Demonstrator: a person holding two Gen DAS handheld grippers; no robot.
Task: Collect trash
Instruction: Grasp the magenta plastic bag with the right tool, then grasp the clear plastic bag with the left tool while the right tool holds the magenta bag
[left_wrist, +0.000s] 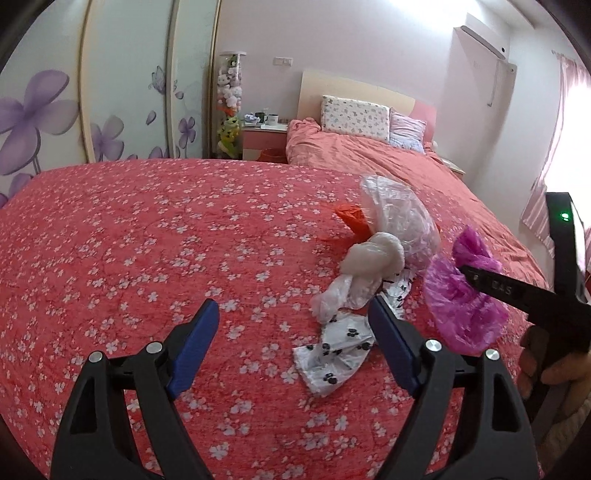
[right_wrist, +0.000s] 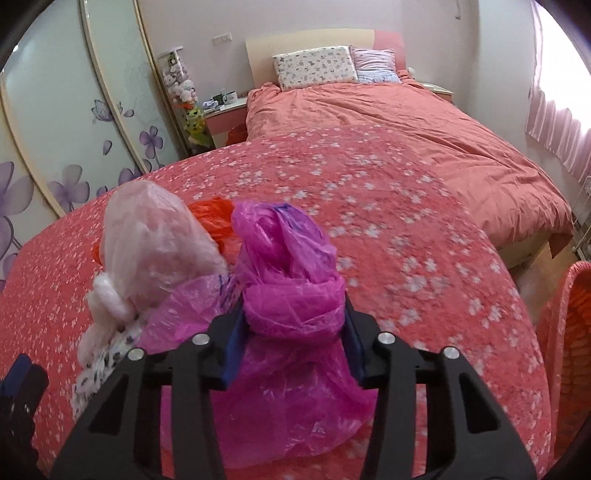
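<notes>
Several crumpled plastic bags lie on the red flowered bedspread (left_wrist: 147, 240). My right gripper (right_wrist: 293, 317) is shut on a magenta bag (right_wrist: 291, 280), also seen in the left wrist view (left_wrist: 461, 306) with the right gripper's finger (left_wrist: 517, 291) on it. A clear bag (left_wrist: 399, 214), an orange bag (left_wrist: 351, 218), a whitish bag (left_wrist: 369, 266) and a white paw-print bag (left_wrist: 336, 350) lie beside it. My left gripper (left_wrist: 295, 321) is open and empty, its right pad by the paw-print bag. The clear bag (right_wrist: 155, 240) and orange bag (right_wrist: 214, 218) show left of the magenta one.
A bed with a salmon duvet (right_wrist: 424, 125) and pillows (right_wrist: 314, 66) lies beyond. A nightstand with mugs (left_wrist: 266, 125) and a tube of plush toys (left_wrist: 229, 103) stand by the flowered wardrobe doors (left_wrist: 48, 110). An orange mesh basket (right_wrist: 569, 350) is at the right edge.
</notes>
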